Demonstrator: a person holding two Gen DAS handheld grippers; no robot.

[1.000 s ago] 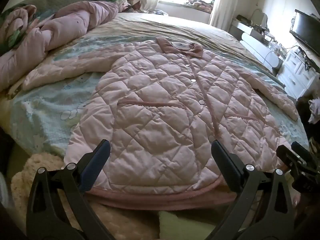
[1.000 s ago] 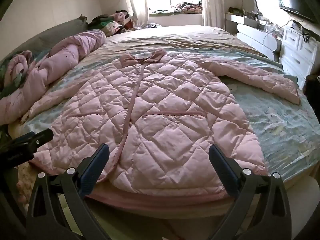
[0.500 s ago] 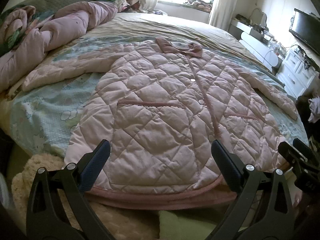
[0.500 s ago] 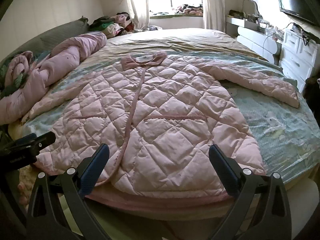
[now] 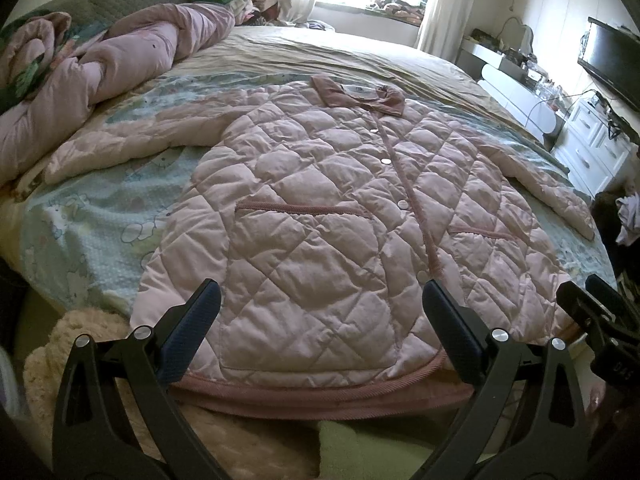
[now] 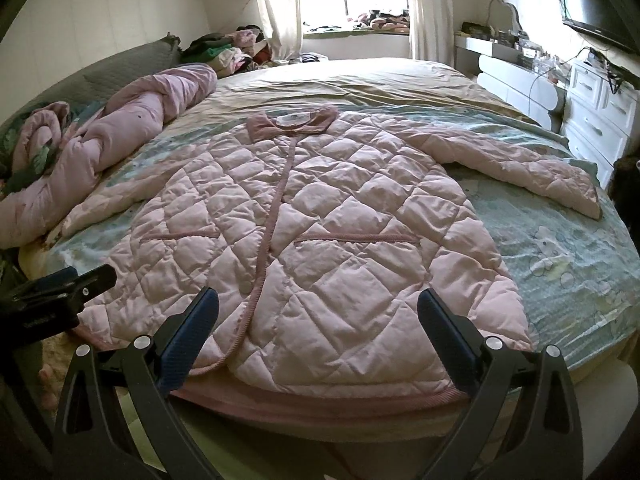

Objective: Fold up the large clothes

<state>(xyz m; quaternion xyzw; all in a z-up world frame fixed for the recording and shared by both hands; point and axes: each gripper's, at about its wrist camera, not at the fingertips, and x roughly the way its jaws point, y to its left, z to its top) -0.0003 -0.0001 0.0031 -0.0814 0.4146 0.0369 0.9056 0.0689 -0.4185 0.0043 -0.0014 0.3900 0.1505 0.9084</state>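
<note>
A large pink quilted coat (image 5: pixel 320 208) (image 6: pixel 320 220) lies flat and face up on the bed, buttoned, collar far from me, both sleeves spread out to the sides, hem at the near bed edge. My left gripper (image 5: pixel 322 326) hovers open just above the hem's left half, nothing between its fingers. My right gripper (image 6: pixel 318 326) is open over the hem's right half, also empty. Each gripper shows at the edge of the other's view: the right one (image 5: pixel 596 316), the left one (image 6: pixel 60 292).
A rolled pink duvet (image 5: pixel 100 64) (image 6: pixel 120 120) lies along the left side of the bed. The blue patterned sheet (image 6: pixel 560 248) shows beside the coat. White drawers (image 6: pixel 600 112) and a wall TV (image 5: pixel 612 60) stand right. A fluffy beige item (image 5: pixel 80 344) sits below the bed edge.
The right gripper has lifted and tilted up a little, so the coat sits lower in its view. The left gripper has hardly moved. Both stay open.
</note>
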